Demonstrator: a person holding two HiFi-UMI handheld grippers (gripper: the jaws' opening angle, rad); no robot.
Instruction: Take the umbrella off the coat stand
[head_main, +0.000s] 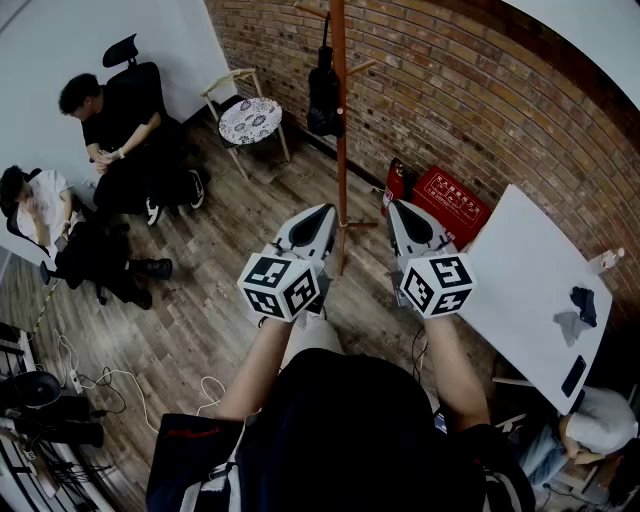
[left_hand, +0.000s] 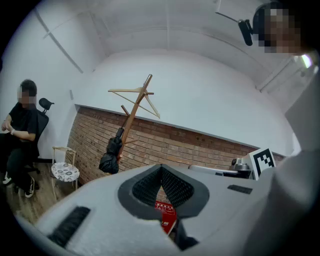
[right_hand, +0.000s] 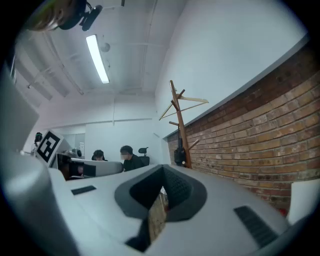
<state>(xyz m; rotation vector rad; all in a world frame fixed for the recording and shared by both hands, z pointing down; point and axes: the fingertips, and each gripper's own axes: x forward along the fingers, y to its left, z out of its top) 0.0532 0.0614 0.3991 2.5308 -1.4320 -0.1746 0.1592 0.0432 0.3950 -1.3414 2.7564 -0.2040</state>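
Both bare forearms reach forward from black sleeves, held level and side by side. The left gripper, a smooth grey shell with a marker cube behind it, has its jaws pressed together on nothing, the ribbed black pads meeting in a V-shaped notch. Ahead, between the two grippers, the slim wooden coat stand rises from the plank floor before a red brick wall. The black folded umbrella hangs from it close against the pole, well apart from both grippers. The right gripper seems to have its jaws together too, empty. Further right a red box lies at the wall's foot, beside a flat white surface.
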